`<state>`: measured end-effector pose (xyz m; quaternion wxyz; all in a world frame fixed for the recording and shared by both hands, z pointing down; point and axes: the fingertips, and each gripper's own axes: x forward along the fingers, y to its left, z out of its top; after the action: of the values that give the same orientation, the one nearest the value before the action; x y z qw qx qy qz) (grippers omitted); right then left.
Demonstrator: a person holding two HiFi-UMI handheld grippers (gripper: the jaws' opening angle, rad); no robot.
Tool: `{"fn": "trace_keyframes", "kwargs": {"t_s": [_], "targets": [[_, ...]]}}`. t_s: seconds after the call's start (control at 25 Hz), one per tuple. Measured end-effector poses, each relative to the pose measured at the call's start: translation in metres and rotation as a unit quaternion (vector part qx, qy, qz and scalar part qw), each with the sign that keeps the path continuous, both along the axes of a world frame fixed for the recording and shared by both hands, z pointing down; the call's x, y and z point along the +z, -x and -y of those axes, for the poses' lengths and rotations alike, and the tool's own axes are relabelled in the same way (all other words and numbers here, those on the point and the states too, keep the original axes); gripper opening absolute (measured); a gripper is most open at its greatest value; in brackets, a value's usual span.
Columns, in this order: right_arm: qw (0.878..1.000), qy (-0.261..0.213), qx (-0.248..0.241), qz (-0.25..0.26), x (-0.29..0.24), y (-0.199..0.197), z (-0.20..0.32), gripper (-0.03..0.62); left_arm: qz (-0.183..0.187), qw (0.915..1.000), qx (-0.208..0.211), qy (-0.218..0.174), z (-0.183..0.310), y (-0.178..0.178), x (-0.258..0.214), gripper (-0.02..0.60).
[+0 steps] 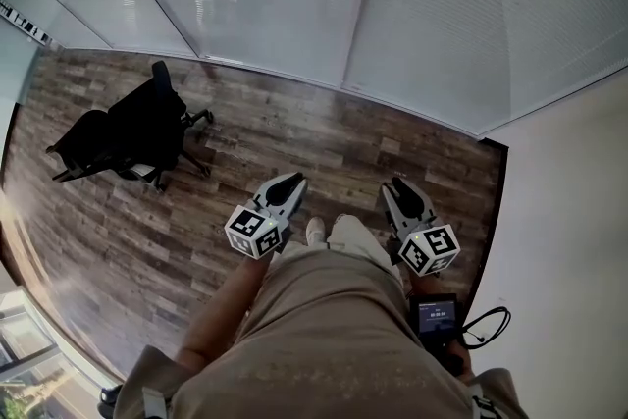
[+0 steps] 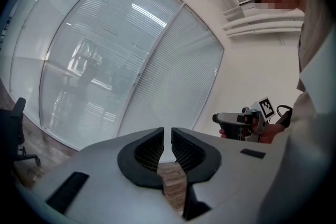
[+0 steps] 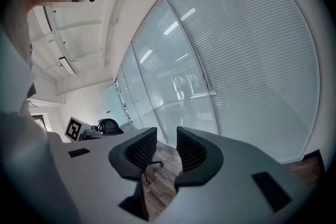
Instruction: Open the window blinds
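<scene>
White slatted blinds (image 1: 471, 15) hang shut over the tall window panes ahead, also seen in the left gripper view as blinds (image 2: 173, 76) and in the right gripper view as blinds (image 3: 262, 60). My left gripper (image 1: 292, 182) is held in front of the person's waist, well short of the window, with its jaws shut on nothing (image 2: 167, 134). My right gripper (image 1: 398, 183) is level beside it; its jaws stand a little apart with nothing between them (image 3: 167, 136). Each gripper shows in the other's view: the right gripper (image 2: 239, 120) and the left gripper (image 3: 89, 131).
A black office chair (image 1: 137, 128) stands on the wood-plank floor (image 1: 324, 137) to the left, near the glass. A white wall (image 1: 569, 211) closes the right side. A black device with a screen (image 1: 437, 317) and a cable hangs at the person's right hip.
</scene>
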<state>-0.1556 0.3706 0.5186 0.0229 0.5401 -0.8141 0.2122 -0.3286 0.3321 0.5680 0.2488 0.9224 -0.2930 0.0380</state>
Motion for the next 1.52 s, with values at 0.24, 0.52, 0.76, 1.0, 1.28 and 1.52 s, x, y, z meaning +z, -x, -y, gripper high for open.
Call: {"fn": "trace_keyframes", "kwargs": {"t_s": [0.24, 0.52, 0.76, 1.0, 1.28, 1.52], "targets": [[1.0, -0.01, -0.018, 0.006, -0.012, -0.018, 0.015, 0.12, 0.002, 0.9998, -0.018, -0.001, 0.005, -0.021, -0.01, 0.038], [0.999, -0.008, -0.042, 0.003, -0.026, -0.035, 0.023, 0.119, 0.005, 0.9997, -0.024, -0.009, 0.014, -0.045, -0.031, 0.038], [0.998, -0.013, -0.055, -0.004, -0.031, -0.048, 0.032, 0.12, 0.001, 0.9995, -0.031, -0.007, 0.019, -0.062, -0.03, 0.038], [0.998, -0.013, -0.06, 0.003, -0.027, -0.057, 0.037, 0.119, 0.009, 0.9995, -0.029, -0.005, 0.02, -0.074, -0.025, 0.038], [0.998, -0.011, -0.06, 0.011, -0.02, -0.077, 0.038, 0.12, 0.018, 0.9989, -0.044, -0.005, 0.024, -0.083, -0.022, 0.038], [0.998, -0.017, -0.058, 0.018, -0.01, -0.103, 0.042, 0.12, 0.017, 0.9981, -0.059, -0.01, 0.027, -0.102, -0.02, 0.038]]}}
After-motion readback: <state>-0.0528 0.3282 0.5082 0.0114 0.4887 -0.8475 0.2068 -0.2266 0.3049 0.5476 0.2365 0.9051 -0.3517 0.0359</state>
